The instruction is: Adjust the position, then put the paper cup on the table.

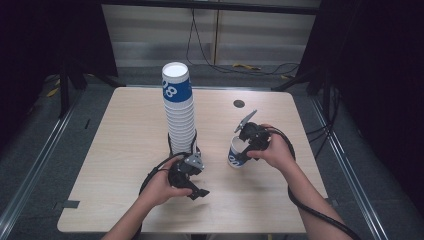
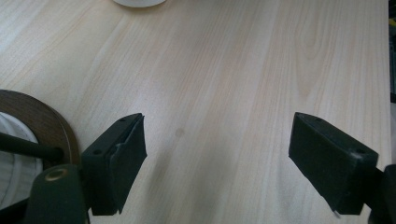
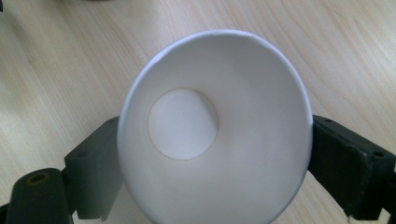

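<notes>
A tall stack of white paper cups with blue print stands on the wooden table, inside a black wire holder at its base. My left gripper lies just in front of that base, open, with bare wood between its jaws. A single paper cup stands right of the stack. My right gripper is shut on it from above and behind. In the right gripper view the cup's open mouth sits between the jaws, both pads against its wall, and the rim looks slightly squeezed.
A brown ring around something white shows at the left of the left gripper view, and the bottom edge of a white cup at the top. A dark round spot marks the table's far side. Black cables trail from both grippers.
</notes>
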Motion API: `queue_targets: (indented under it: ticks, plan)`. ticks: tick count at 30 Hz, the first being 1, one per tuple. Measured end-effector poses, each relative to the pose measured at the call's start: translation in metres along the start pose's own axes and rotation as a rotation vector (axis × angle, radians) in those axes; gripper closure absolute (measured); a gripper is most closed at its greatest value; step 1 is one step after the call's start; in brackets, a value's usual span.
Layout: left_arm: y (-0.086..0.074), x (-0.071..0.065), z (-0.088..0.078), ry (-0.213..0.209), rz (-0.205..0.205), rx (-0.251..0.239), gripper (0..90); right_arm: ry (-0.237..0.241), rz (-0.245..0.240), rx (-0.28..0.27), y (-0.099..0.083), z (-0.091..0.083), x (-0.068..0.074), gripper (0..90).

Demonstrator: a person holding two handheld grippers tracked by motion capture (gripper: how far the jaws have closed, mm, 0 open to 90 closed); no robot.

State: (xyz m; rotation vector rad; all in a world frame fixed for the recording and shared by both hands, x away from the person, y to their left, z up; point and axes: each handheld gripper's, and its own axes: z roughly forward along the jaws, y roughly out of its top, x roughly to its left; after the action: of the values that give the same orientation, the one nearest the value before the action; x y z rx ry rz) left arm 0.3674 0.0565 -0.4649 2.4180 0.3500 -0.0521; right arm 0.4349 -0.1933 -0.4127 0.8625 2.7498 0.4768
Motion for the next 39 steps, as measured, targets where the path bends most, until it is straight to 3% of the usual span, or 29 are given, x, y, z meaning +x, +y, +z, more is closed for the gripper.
queue_targets:
  ticks: [13, 31, 36, 39]
  plan:
    - [-0.003, -0.001, 0.001, -0.001, -0.013, -0.003, 18.9, 0.032, 0.011, 0.021, 0.005, 0.004, 0.002, 11.3]
    - [-0.004, -0.001, -0.001, 0.002, -0.012, 0.0, 18.9, 0.049, 0.02, -0.013, 0.008, -0.005, 0.003, 11.3]
    - [-0.005, -0.001, 0.001, -0.005, -0.012, 0.001, 18.9, 0.043, 0.026, -0.067, 0.005, -0.012, 0.002, 11.4]
    - [-0.005, -0.001, 0.001, -0.006, -0.011, 0.004, 18.9, 0.054, 0.021, -0.063, 0.004, -0.016, 0.004, 11.4]
